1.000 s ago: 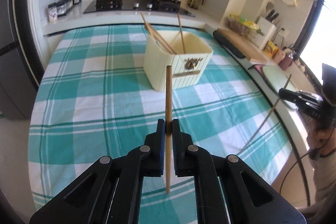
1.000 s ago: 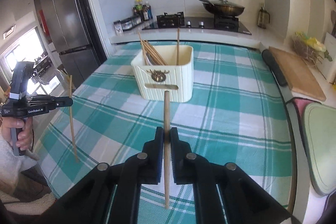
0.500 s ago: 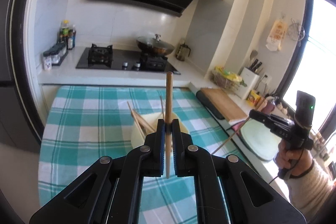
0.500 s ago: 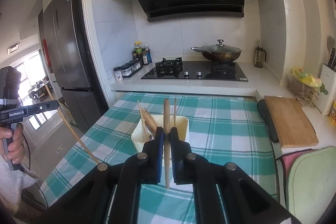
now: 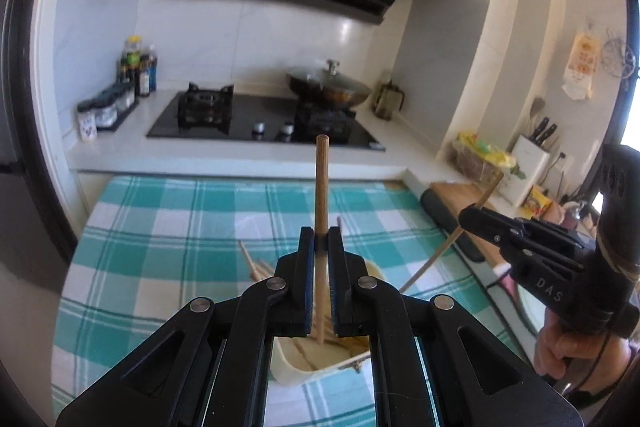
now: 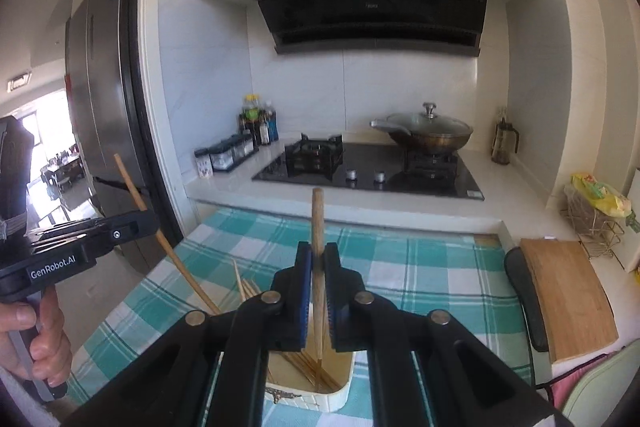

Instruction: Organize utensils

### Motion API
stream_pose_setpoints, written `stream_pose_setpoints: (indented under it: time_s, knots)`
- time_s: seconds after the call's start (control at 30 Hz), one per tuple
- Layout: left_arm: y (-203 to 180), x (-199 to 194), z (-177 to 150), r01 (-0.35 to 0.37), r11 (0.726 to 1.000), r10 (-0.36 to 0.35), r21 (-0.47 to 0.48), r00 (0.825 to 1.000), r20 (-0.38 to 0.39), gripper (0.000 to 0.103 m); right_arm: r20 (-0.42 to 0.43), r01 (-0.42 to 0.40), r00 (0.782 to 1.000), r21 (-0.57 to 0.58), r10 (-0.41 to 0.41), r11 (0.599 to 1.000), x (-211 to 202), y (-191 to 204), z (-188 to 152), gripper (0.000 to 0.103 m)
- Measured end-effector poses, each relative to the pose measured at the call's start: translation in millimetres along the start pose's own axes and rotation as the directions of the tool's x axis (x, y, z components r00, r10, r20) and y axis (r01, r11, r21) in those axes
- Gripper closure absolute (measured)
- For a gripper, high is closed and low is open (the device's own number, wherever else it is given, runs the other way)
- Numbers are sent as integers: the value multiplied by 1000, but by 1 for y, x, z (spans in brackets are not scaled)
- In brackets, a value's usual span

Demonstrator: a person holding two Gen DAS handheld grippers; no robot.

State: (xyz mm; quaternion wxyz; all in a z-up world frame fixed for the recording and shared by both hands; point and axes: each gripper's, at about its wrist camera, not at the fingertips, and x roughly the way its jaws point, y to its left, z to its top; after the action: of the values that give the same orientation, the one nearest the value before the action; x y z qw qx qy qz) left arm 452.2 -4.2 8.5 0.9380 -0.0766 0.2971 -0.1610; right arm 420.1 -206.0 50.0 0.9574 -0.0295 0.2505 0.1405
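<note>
The left claw (image 5: 321,247) is pinching a wooden chopstick (image 5: 321,183) upright, its lower tip hanging just inside the mouth of the cream holder (image 5: 320,363) directly below the jaws. The right claw (image 6: 318,263) is likewise pinching its own chopstick (image 6: 317,223), whose lower end dips into the same holder (image 6: 340,387) beneath it, among several sticks already leaning there. Beyond and under the holder spreads the teal checked cloth (image 5: 168,227) on the tabletop; farther ahead sit the stove (image 6: 368,167) and wok (image 6: 426,133). Judging by this, most of the sorting looks done: both chopsticks sit over the holder and only need releasing. Whether other utensils remain elsewhere cannot be told.
</note>
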Motion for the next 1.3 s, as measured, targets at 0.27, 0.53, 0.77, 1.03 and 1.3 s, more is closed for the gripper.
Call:
stream_pose_setpoints:
  time_s: [0.27,0.53,0.77,1.03,1.3]
  knots:
    - [-17,47,-44,-38,998,45,46,986,-158,82,-211,28,977,-9,-29,1000,84,-11,-51,90]
    - [-23,-66,-79,-128,984,124,125,992,37,1,18,66,998,92,-68,994,-21,-36,-59,31]
    - [-51,-132,-144,-350,926,329,145,932,151,0,104,165,978,131,-179,978,-106,-19,-116,15]
    - [-64,-157,-178,-323,941,314,101,945,94,0,62,154,985,94,-160,984,-153,29,-170,13]
    - [-70,-175,-187,-389,914,378,111,919,109,0,13,169,985,43,-170,985,-175,53,-190,13]
